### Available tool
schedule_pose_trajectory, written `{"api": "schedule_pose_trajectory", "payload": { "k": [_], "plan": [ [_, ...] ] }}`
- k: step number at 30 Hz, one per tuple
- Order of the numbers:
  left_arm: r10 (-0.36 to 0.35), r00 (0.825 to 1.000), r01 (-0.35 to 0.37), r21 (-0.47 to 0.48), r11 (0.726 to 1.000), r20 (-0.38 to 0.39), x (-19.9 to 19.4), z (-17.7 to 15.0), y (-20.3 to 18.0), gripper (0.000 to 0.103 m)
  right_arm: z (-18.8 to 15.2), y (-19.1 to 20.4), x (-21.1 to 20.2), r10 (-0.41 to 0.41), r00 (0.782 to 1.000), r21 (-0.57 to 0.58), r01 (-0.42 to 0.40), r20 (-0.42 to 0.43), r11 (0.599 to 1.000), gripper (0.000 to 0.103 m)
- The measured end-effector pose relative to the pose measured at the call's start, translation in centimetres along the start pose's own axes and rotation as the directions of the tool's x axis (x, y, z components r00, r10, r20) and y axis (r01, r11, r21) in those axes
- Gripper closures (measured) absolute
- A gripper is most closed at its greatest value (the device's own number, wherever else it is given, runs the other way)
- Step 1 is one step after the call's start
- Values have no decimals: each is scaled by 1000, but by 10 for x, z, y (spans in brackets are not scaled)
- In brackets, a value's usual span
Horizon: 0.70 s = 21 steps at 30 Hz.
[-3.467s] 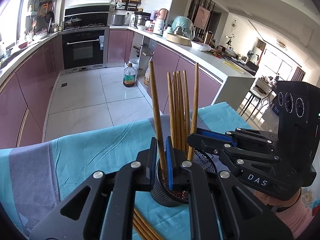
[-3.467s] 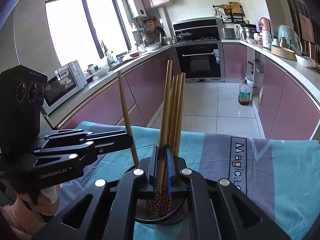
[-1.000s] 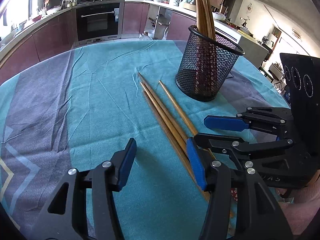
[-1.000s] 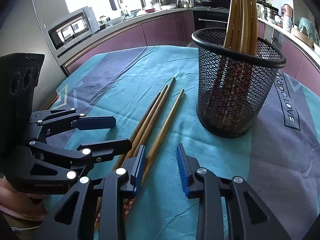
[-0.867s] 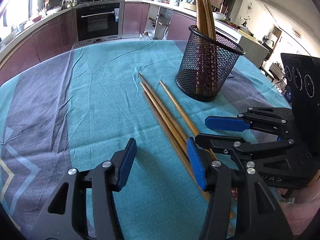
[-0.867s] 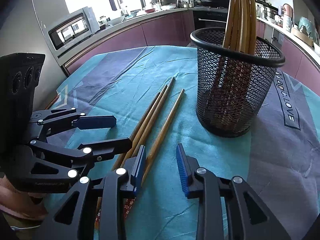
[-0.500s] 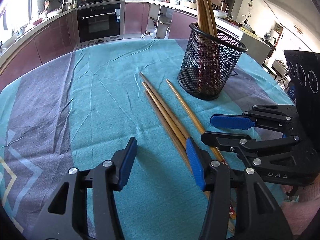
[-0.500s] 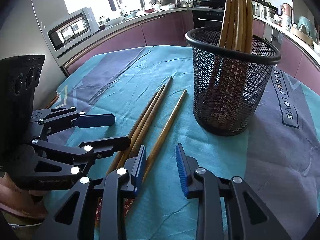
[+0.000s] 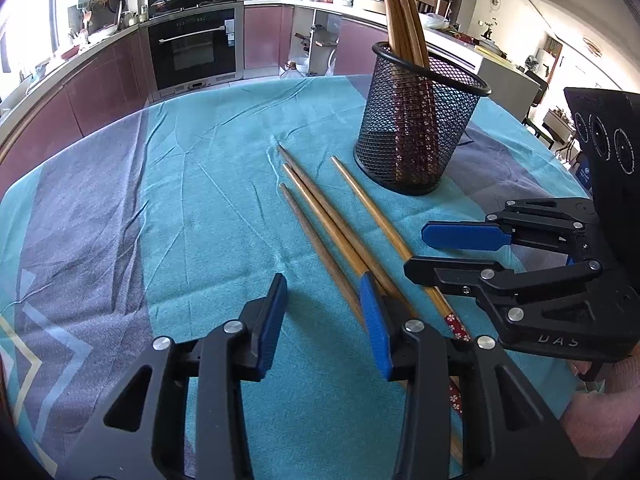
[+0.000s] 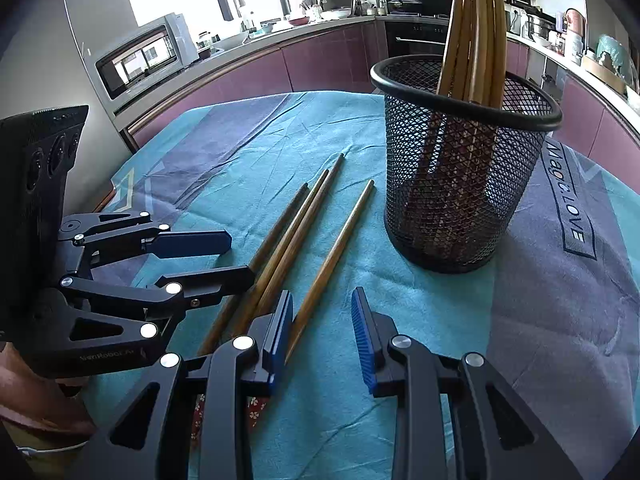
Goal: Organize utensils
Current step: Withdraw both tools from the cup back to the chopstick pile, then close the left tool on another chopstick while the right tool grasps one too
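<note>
Left wrist view had my left gripper [image 9: 324,312] narrowing on nothing beside four loose chopsticks [image 9: 340,232] on the tablecloth [image 9: 200,200], lined up for a grab; right gripper [image 10: 322,332] also spread, empty, mesh cup [image 10: 456,184] waiting nearby.

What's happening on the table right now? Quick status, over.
Left gripper just narrowed, empty; right gripper open, empty. Four chopsticks loose beside holder. Nothing in the way.
</note>
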<state>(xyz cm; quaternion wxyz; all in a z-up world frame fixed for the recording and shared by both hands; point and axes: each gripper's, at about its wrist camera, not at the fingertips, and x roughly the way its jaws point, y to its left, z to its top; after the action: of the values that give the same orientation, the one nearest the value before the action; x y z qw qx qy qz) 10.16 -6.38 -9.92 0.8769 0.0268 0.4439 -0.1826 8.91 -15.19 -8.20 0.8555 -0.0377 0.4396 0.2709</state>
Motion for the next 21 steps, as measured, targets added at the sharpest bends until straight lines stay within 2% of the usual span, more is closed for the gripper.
{"api": "schedule_pose_trajectory", "payload": {
  "k": [9, 16, 20, 21],
  "plan": [
    [16, 1000, -16, 13, 1000, -7, 6, 5, -2, 72, 6, 2, 6, -23, 1000, -2, 23, 7, 1000, 76],
    [21, 1000, -21, 12, 1000, -7, 7, 8, 0, 88, 11, 6, 14, -58, 998, -27, 59, 15, 998, 76],
    [21, 1000, -21, 11, 1000, -8, 8, 10, 2, 88, 13, 5, 16, -70, 998, -22, 70, 9, 997, 82],
    [25, 1000, -25, 8, 1000, -10, 8, 10, 2, 84, 14, 4, 17, -68, 998, -16, 68, 10, 998, 82]
  ]
}}
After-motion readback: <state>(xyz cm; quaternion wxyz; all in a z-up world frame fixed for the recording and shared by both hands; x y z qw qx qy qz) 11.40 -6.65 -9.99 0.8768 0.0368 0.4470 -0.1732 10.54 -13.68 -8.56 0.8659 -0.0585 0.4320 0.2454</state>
